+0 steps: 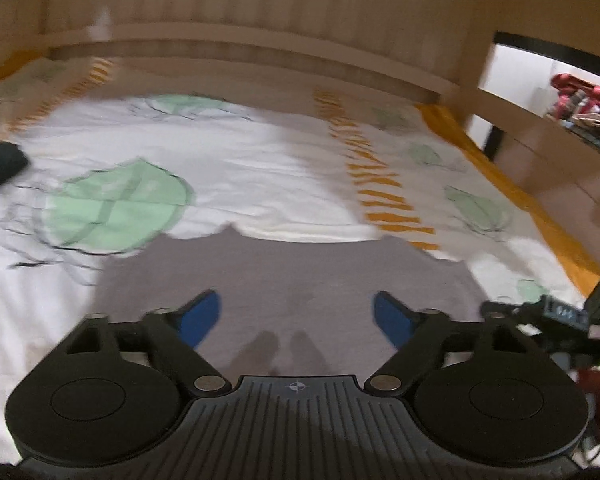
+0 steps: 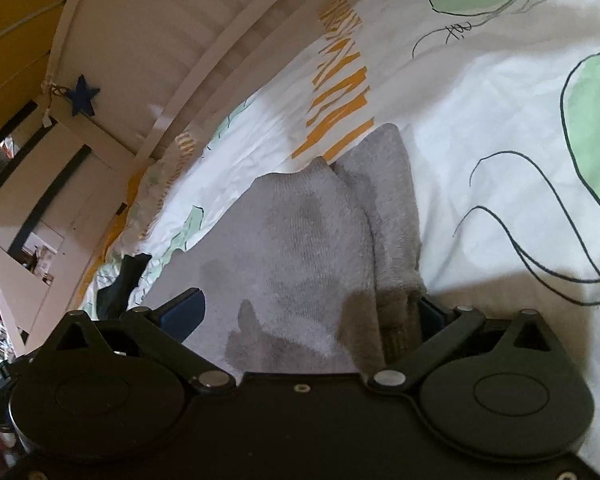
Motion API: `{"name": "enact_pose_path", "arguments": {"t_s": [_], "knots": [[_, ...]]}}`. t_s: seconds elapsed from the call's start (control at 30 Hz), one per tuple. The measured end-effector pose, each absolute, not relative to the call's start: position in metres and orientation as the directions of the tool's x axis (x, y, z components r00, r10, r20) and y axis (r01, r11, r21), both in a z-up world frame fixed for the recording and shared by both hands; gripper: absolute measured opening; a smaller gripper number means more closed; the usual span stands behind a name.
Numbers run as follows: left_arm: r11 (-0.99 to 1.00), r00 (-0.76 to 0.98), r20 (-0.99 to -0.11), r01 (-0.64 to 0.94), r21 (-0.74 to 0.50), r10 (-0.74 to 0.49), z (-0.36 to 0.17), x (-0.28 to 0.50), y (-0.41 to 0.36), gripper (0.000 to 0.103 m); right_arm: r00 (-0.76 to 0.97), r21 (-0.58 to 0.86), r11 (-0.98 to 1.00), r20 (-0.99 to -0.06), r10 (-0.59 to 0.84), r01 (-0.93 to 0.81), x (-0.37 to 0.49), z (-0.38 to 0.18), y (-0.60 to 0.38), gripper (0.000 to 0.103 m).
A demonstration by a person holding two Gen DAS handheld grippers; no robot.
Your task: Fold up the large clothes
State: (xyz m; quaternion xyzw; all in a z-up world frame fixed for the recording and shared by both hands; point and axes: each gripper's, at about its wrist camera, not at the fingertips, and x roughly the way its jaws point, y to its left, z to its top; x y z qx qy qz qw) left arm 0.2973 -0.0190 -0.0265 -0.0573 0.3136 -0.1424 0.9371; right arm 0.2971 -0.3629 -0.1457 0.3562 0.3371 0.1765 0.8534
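- Left wrist view: left claw (image 1: 298, 314) nearest the lens, jaws spread, blue pads clear of anything; nothing between them. Released.
- Under and just ahead of it, the grey garment (image 1: 288, 272) lies flat on the bed's printed sheet (image 1: 260, 168), far edge fairly straight with small peaks at the corners. Judgement: at least one fold looks done; the piece reads as a compact slab, not a spread-out garment.
- Right claw (image 1: 556, 312) enters at the right edge, seen side-on; its state cannot be told from here.
- Whole frame is motion-blurred; dark cloth (image 1: 0, 164) at the left edge is cut off, unidentified. Near edge of the garment hidden behind the claw body.
- Right wrist view: right claw (image 2: 312, 312) close to the lens, jaws wide, straddling the garment; a bunched fold of grey cloth lies against the right pad, the left pad is bare. No clamp evident, so not gripping.
- Garment (image 2: 300, 240) here shows two overlapped layers, upper edge rumpled. Judgement: folding partway; tidying and a further fold likely remain.
- Garment type, sleeves and near hem are not visible.
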Motion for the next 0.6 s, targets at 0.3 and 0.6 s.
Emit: {"name": "enact_pose_path", "arguments": {"t_s": [0.3,0.6], "knots": [[0.933,0.728,-0.584,0.275,-0.232,-0.36,-0.057,0.332,-0.069,0.028,0.703,0.735,0.675,-0.45,0.551,-0.058,0.296,-0.146,-0.365,0.103],[0.884,0.667,-0.632,0.09,-0.458,-0.395,-0.111,0.356,-0.055,0.024,0.697,0.75,0.656,-0.428,0.575,-0.081,0.298,-0.147,-0.367,0.103]]}}
